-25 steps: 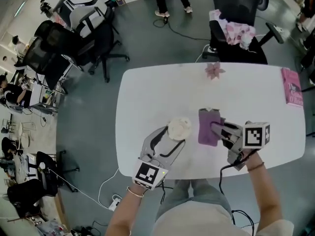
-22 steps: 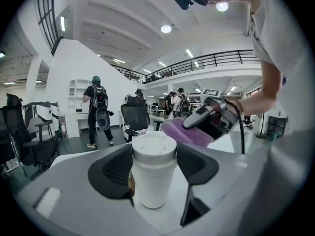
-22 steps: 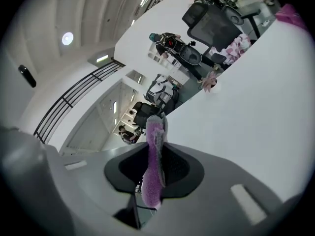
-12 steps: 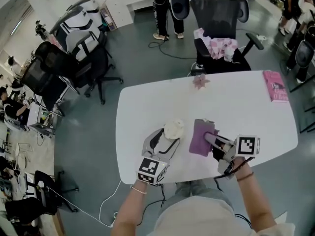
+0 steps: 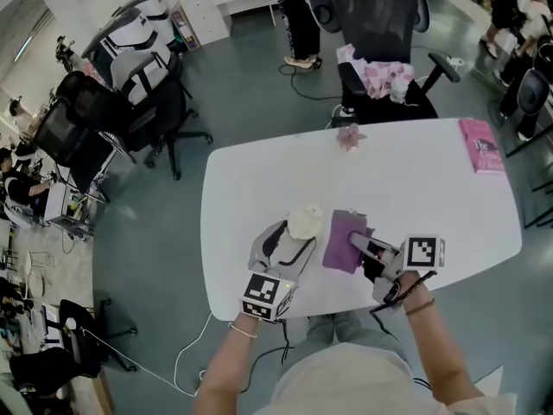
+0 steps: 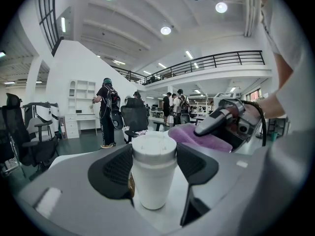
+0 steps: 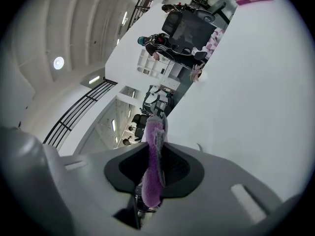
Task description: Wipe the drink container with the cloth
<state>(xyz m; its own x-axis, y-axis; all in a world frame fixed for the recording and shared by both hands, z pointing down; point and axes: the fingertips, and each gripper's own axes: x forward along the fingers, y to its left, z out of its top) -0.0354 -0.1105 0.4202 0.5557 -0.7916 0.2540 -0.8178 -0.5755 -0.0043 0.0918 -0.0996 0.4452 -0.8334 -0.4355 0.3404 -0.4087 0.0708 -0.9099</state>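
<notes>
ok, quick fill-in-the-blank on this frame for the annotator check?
1. The left gripper has its jaws shut on the white lidded cup, holding it ____, not tipped.
2. The cloth pinched in the right gripper is ____ in colour.
3. The pink book lies near the far ____ corner of the table, as the person sees it.

Missing words: upright; purple; right

White lidded cup (image 5: pixel 304 223) upright — fuzzy purple cloth (image 5: pixel 344 241) just beside it, level with lid.
</notes>
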